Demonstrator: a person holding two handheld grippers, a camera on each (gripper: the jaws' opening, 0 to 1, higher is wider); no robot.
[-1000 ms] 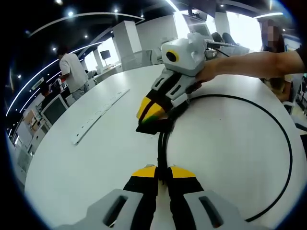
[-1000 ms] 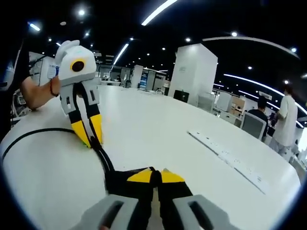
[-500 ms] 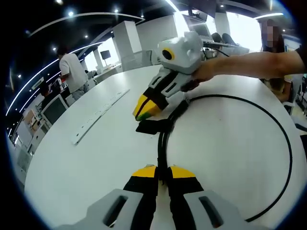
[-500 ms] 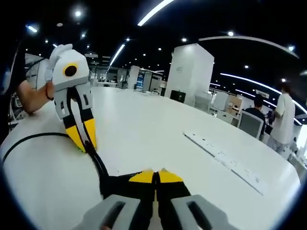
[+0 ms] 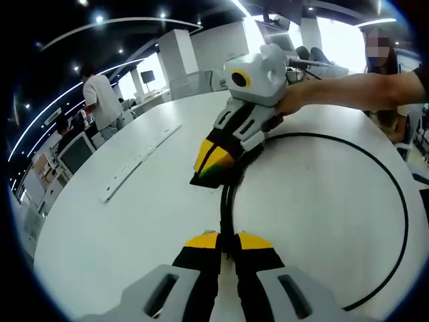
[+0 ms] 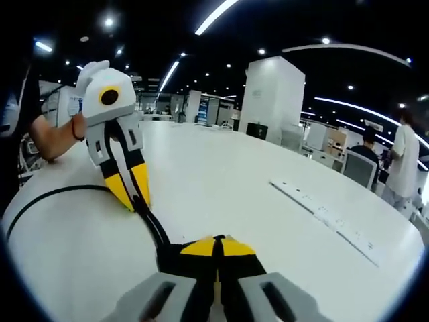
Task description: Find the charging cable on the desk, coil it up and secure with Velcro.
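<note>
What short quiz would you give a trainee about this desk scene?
1. True or false: the left gripper is shut on the black cable.
2. How does the cable lie on the table? A: in a wide loop. B: in a tight knot. C: in one straight line.
3. Fill in: the long power strip is ___ in colour.
Key: 1 true; 2 A; 3 white.

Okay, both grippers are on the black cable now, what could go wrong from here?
The left gripper pinches just two cable strands, so a tug could pull them free and the wide loop might spring open. The right gripper is pressing on the black Velcro strap; it could slip off and unwrap.
</note>
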